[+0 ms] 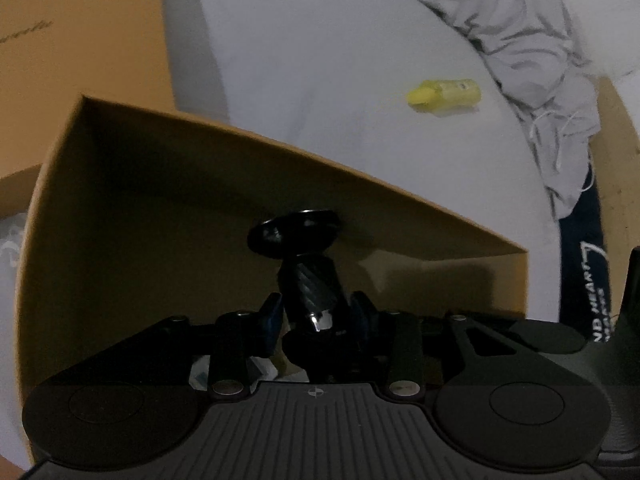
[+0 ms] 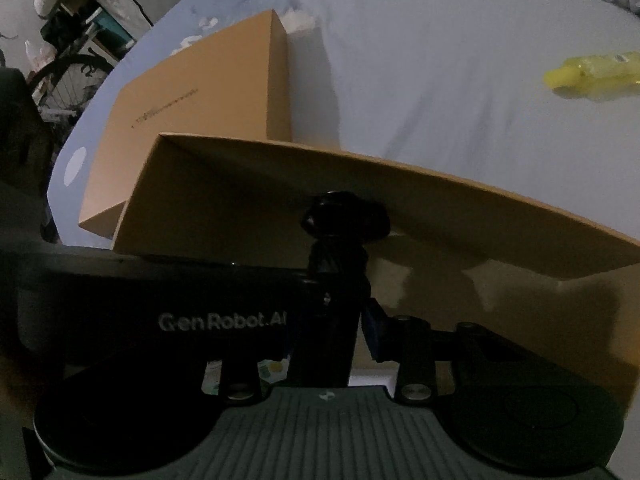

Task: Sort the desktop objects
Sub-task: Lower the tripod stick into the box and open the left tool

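A pale blue-white sheet (image 1: 320, 60) is covering the support surface, lightly wrinkled; whether a bed or table is lying beneath cannot be told. An open brown cardboard box (image 1: 280, 168) is sitting on it at the near side. A second, closed cardboard box (image 2: 200, 92) is lying just behind it to the far left, the two appearing to touch at a corner. A small yellow object (image 1: 444, 94) is lying on its side on the bare sheet to the far right, well apart from both boxes. Rumpled grey fabric (image 1: 520, 40) is bunching along the far right edge.
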Action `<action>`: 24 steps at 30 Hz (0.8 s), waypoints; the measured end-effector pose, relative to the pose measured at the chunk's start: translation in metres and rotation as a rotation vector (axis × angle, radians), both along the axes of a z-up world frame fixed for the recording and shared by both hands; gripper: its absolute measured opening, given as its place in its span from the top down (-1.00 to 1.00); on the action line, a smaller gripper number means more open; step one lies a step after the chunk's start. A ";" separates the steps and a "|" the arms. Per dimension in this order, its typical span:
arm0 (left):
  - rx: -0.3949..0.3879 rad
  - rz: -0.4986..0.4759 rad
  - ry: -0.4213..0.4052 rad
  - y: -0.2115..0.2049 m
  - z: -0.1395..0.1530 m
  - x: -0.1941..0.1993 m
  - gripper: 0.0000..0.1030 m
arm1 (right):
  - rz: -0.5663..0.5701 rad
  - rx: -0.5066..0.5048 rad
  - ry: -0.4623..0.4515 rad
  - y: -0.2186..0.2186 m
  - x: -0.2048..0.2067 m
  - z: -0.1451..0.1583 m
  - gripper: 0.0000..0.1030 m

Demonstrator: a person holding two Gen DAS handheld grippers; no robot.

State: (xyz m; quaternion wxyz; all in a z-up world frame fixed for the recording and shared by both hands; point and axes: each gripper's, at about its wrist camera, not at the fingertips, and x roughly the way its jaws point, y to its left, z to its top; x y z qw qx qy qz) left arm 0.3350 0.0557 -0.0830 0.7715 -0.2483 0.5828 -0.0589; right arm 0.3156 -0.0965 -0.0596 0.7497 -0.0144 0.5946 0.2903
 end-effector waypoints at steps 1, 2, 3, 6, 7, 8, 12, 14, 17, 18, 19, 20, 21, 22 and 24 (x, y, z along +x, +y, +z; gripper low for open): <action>0.009 -0.002 0.002 -0.001 -0.002 0.001 0.20 | 0.000 -0.001 0.004 0.000 0.001 -0.002 0.28; 0.016 -0.003 0.004 -0.002 -0.003 0.002 0.19 | 0.000 -0.002 0.009 0.001 0.002 -0.004 0.28; 0.023 -0.005 0.006 -0.002 -0.004 0.003 0.19 | 0.000 -0.002 0.013 0.001 0.003 -0.005 0.28; 0.038 -0.006 0.008 -0.004 -0.006 0.004 0.19 | 0.004 0.000 0.022 -0.001 0.005 -0.009 0.27; 0.040 -0.005 0.008 -0.004 -0.007 0.004 0.19 | 0.006 0.001 0.024 -0.001 0.005 -0.010 0.27; 0.042 -0.004 0.007 -0.004 -0.007 0.004 0.19 | 0.007 0.001 0.024 -0.001 0.006 -0.011 0.26; 0.046 -0.001 0.006 -0.003 -0.006 0.002 0.19 | 0.016 0.007 0.022 -0.001 0.007 -0.010 0.25; 0.048 -0.001 0.000 -0.002 -0.006 0.001 0.19 | 0.015 0.007 0.024 -0.002 0.007 -0.012 0.25; 0.046 0.007 -0.003 -0.002 -0.007 0.000 0.14 | 0.010 0.013 0.030 -0.002 0.008 -0.014 0.20; 0.054 0.008 -0.010 -0.002 -0.007 -0.001 0.09 | 0.005 0.014 0.027 -0.002 0.008 -0.014 0.08; 0.066 0.007 -0.015 -0.003 -0.007 -0.001 0.05 | -0.001 0.016 0.027 -0.002 0.009 -0.014 -0.06; 0.078 0.010 -0.022 -0.002 -0.006 -0.003 -0.01 | -0.008 0.019 0.030 0.000 0.011 -0.015 -0.13; 0.090 0.013 -0.028 -0.002 -0.005 -0.005 -0.05 | -0.015 0.021 0.031 -0.001 0.011 -0.015 -0.19; 0.096 0.017 -0.034 -0.001 -0.004 -0.007 -0.06 | -0.018 0.023 0.028 -0.002 0.011 -0.015 -0.24; 0.097 0.029 -0.036 0.002 -0.004 -0.009 -0.14 | -0.023 0.022 0.025 -0.002 0.010 -0.013 -0.29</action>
